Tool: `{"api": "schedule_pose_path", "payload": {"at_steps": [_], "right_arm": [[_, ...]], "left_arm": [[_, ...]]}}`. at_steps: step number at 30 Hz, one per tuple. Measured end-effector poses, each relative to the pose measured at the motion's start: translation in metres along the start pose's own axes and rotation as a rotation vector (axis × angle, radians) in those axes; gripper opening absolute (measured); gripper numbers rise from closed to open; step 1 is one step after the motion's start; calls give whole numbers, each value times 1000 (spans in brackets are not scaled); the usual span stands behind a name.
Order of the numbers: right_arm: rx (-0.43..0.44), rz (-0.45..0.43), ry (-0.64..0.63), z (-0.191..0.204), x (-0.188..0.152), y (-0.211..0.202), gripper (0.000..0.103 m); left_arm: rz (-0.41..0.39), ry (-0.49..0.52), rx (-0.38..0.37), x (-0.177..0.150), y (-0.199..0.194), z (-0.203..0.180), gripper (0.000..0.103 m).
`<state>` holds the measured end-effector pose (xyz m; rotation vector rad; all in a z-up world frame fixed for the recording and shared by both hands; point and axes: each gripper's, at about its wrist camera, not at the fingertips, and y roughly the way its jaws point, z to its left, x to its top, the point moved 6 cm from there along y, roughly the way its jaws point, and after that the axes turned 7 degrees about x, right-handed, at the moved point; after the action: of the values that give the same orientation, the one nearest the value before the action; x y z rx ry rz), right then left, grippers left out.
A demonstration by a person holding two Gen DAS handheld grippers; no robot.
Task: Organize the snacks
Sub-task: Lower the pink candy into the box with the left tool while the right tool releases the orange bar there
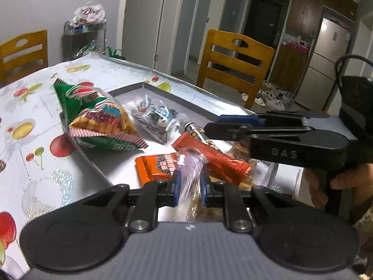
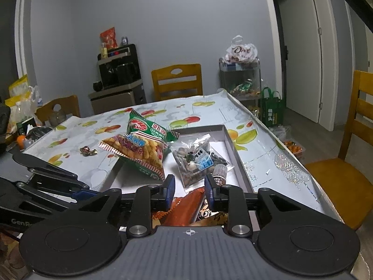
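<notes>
The left gripper (image 1: pixel 188 186), jaws slightly apart, is loosely straddling a clear crinkly plastic bag (image 1: pixel 190 170) over the shallow grey cardboard tray (image 1: pixel 130 88); the right gripper (image 2: pixel 189 190), parted and empty, is hovering above the orange foil packet (image 2: pixel 186 207). That slippery film could slide free.

Both your wrist cameras are looking down close over the grey tray (image 1: pixel 130 88) (image 2: pixel 229 137), sharing the green cracker bag (image 1: pixel 98 119) (image 2: pixel 144 144) mid-frame.
</notes>
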<state>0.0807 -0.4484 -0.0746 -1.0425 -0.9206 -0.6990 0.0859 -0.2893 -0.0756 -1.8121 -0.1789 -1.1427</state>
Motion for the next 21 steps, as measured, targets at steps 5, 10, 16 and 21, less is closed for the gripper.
{"api": "schedule_pose_path", "payload": {"at_steps": [5,10,16,21], "right_arm": [[-7,-10,6,0,2,-5,41],[-12,0,13,2,1,-6,49],[-20,-13,12,8,6,-8,70],[-23,-6,-11,17,10,-6,75]], "left_arm": [[-45,-16,32,2,-9,6,75],[-77,-10,63,6,-20,10,84],[-80,-36,81,4,-28,21,88],[-87,-50,81,1,-35,30,88]]}}
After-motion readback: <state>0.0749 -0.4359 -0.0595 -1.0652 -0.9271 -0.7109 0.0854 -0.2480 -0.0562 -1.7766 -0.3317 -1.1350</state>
